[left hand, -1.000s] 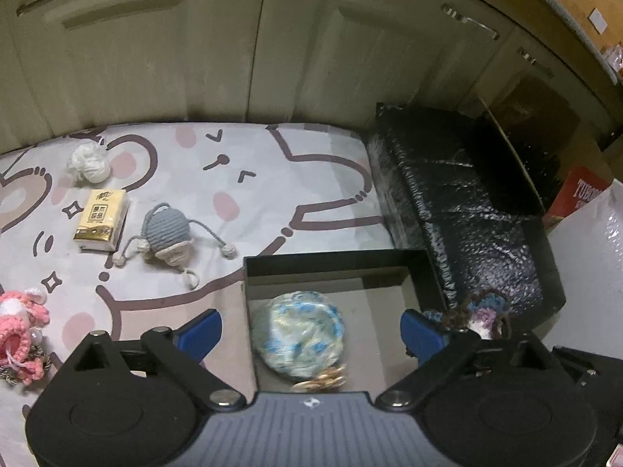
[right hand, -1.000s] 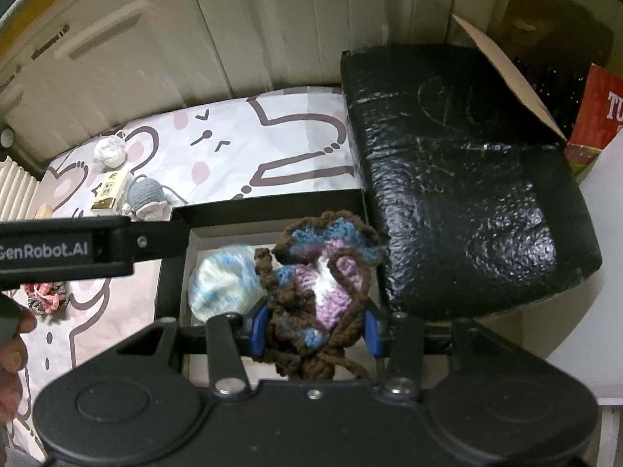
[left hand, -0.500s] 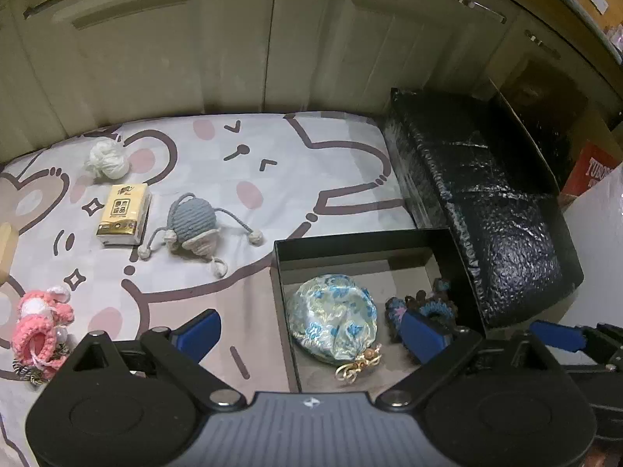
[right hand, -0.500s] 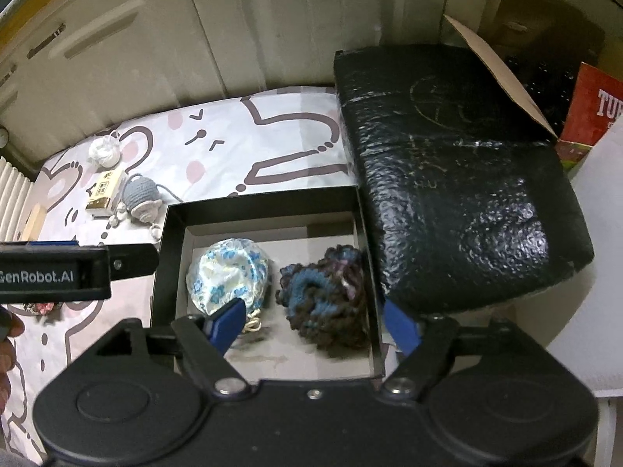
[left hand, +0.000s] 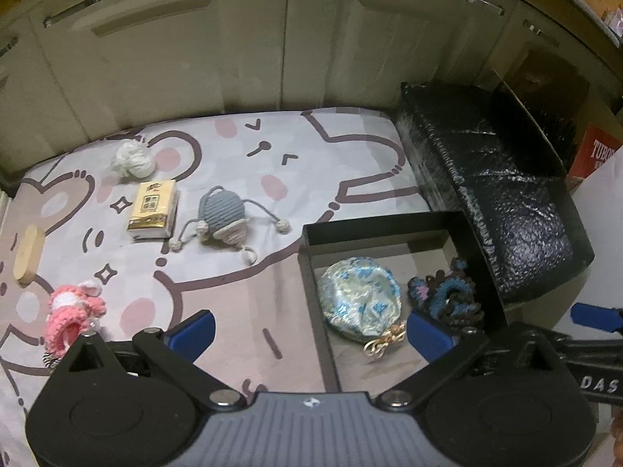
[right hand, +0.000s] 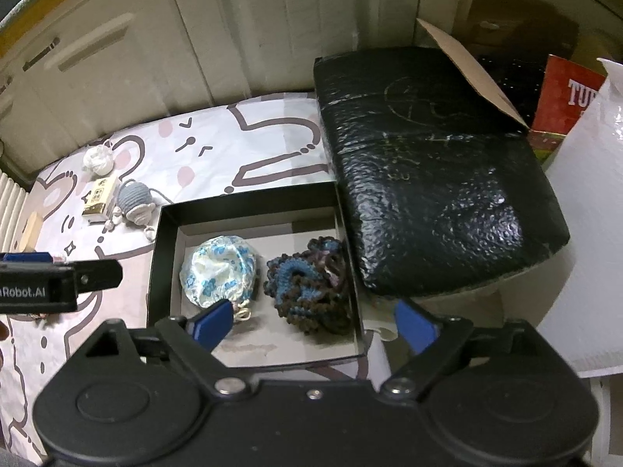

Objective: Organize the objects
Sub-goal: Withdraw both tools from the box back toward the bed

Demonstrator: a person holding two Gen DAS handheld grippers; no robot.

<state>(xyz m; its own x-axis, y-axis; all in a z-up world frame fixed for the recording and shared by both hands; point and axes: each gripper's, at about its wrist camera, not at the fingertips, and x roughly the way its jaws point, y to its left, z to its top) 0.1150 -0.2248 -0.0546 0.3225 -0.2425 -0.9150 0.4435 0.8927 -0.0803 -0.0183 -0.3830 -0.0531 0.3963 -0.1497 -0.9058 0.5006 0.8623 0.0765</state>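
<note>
A black open box [right hand: 249,198] [left hand: 373,222] lies on the cartoon mat. Inside it rest a blue floral satin pouch [right hand: 219,268] [left hand: 360,295] and a brown-and-blue crochet piece [right hand: 311,284] [left hand: 447,295]. My right gripper [right hand: 313,321] hovers above the box's near edge, its jaws still opening with nothing between them; the crochet piece lies free below. My left gripper [left hand: 309,332] stands wide over the box's left wall, its jaws opening and empty. On the mat sit a grey rope ball toy [left hand: 224,216], a yellow tissue pack [left hand: 153,204], a white wad [left hand: 132,159] and a pink crochet toy [left hand: 72,313].
A black bumpy wrapped block [right hand: 428,171] stands right of the box, with a cardboard flap [right hand: 467,66] and a red carton [right hand: 568,101] behind. A wooden block [left hand: 26,253] lies at the mat's left edge. Cream cabinet doors [left hand: 233,39] close off the back.
The right gripper let go of the crochet piece, which now lies in the box, and its jaws spread while it drew back. The left gripper's view shifted left, showing more mat.
</note>
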